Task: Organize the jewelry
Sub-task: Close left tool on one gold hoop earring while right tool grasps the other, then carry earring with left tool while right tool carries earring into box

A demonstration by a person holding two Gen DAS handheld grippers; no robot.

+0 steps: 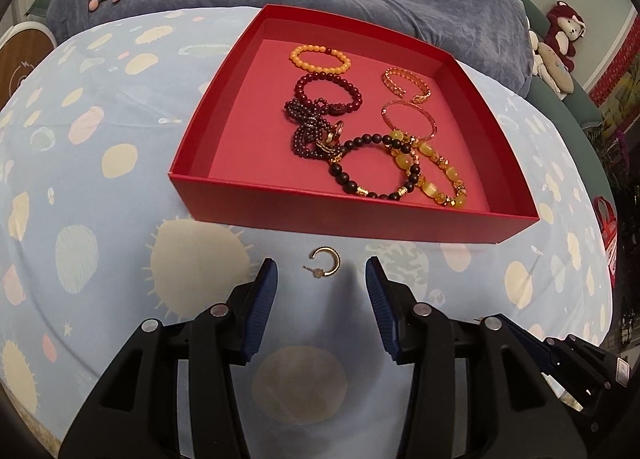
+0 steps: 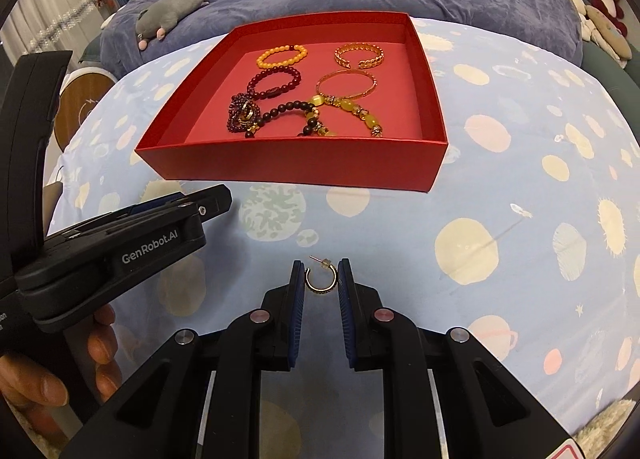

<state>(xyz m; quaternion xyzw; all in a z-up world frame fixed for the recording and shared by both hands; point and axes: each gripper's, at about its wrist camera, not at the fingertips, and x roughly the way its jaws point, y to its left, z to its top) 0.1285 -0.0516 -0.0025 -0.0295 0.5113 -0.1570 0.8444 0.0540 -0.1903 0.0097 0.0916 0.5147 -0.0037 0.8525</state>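
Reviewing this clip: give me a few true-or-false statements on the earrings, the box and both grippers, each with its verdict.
1. The right gripper is closed on a gold hoop earring. True.
2. The left gripper holds an earring. False: open, with a hoop earring lying on the sheet between its fingertips, untouched.
3. The red box holds several bracelets. True.
4. The orange bead bracelet lies outside the box. False: it is inside, near the far wall.
5. The box has its lid on. False: open top.

Black grippers; blue ribbed pads (image 1: 262, 311); silver screws; white "GenRobot.AI" lettering (image 2: 149, 246)
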